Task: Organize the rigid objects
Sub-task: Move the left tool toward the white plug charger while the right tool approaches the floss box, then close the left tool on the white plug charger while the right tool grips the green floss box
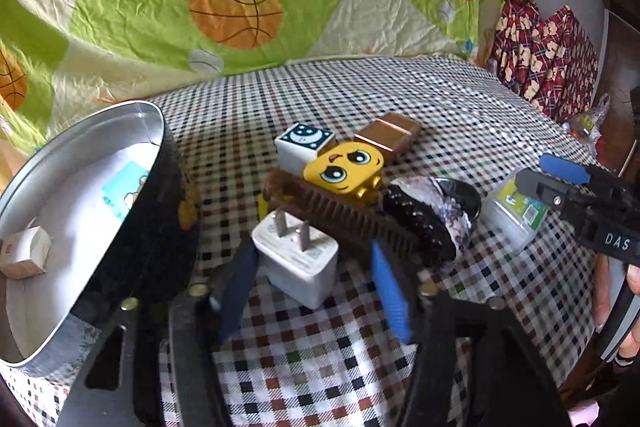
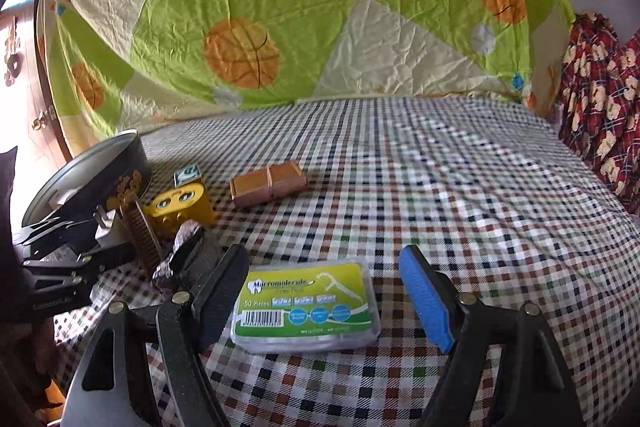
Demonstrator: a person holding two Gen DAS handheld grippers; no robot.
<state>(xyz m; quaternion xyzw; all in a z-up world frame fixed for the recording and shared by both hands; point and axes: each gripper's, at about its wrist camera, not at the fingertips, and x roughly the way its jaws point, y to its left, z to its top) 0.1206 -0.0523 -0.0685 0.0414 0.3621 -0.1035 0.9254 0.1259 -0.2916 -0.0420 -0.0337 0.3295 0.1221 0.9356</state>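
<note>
A white charger plug (image 1: 298, 263) lies on the checked cloth, prongs up, between the fingers of my left gripper (image 1: 311, 249). The left pad is at its side, and cloth shows between it and the right pad, so the gripper is open. A green-labelled clear floss pick box (image 2: 306, 309) lies flat between the fingers of my right gripper (image 2: 324, 253), which is also open, with a gap at the blue right pad (image 2: 426, 301). The right gripper (image 1: 560, 187) also shows at the right of the left wrist view, over the floss box (image 1: 516, 211).
A round metal tin (image 1: 154, 125) at the left holds a small box and a card. Behind the charger lie a brown comb (image 1: 348, 219), a yellow face block (image 1: 344, 167), a white moon cube (image 1: 304, 143), a copper case (image 1: 388, 135) and a dark hair clip (image 1: 424, 223). A basketball quilt hangs behind.
</note>
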